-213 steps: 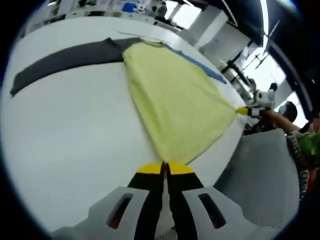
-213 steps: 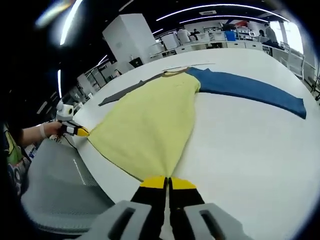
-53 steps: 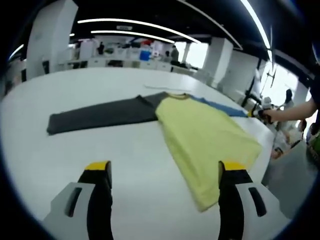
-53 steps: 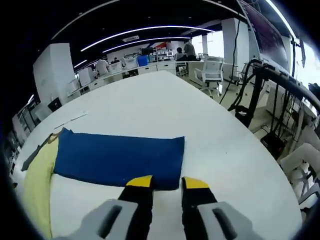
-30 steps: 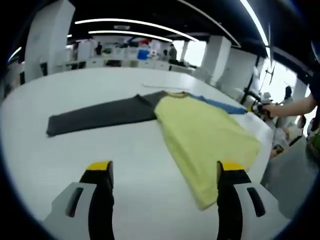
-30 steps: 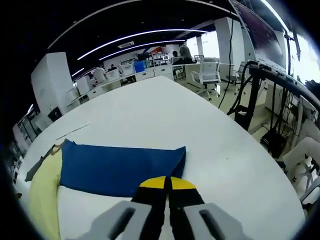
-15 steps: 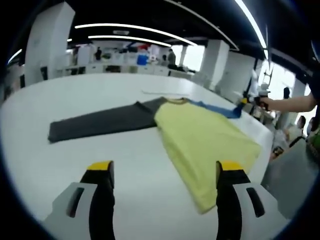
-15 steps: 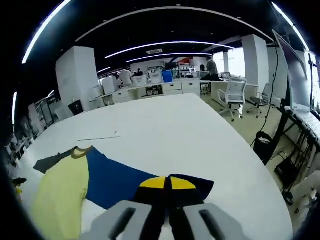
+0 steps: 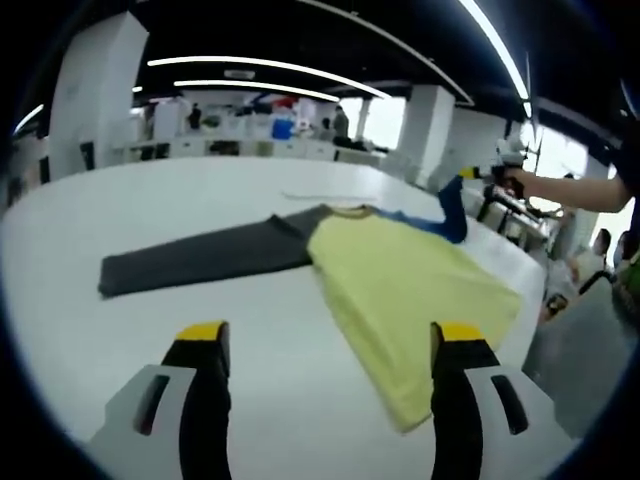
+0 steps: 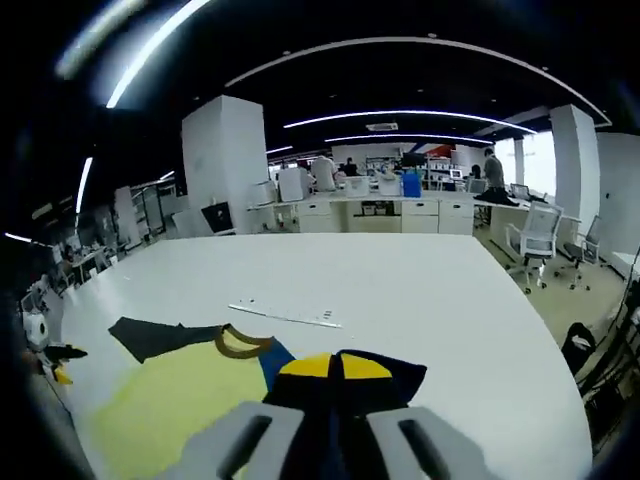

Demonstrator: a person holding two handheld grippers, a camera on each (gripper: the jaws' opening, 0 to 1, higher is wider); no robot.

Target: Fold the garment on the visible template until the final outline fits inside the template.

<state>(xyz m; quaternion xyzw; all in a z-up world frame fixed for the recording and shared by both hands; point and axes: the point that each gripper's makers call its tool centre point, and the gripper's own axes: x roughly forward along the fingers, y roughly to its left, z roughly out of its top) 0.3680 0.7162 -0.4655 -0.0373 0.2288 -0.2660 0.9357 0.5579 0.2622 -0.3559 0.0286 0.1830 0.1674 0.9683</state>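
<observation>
White table (image 9: 120, 200) ahead: your right gripper (image 10: 330, 367) clamps the blue sleeve (image 10: 385, 380), mid-fold; your left gripper (image 9: 330, 340) gapes empty, grey sleeve (image 9: 200, 255) and yellow body (image 9: 410, 300) remain unfolded.

We are in a large open-plan office or lab hall. Long strip lights (image 10: 420, 115) curve across a dark ceiling (image 10: 330, 70), and thick white square pillars (image 10: 222, 160) rise between the work areas. At the far end we see rows of white desks (image 10: 400, 213) crowded with monitors and boxes (a blue bin (image 10: 412, 186) stands out among them), with people (image 10: 494, 172) standing there. White swivel chairs (image 10: 538, 235) sit by bright windows (image 9: 380, 118) at the side. Everything nearer lies on one very broad white table (image 10: 400, 280), smooth and pale, more a workbench than a household surface.
</observation>
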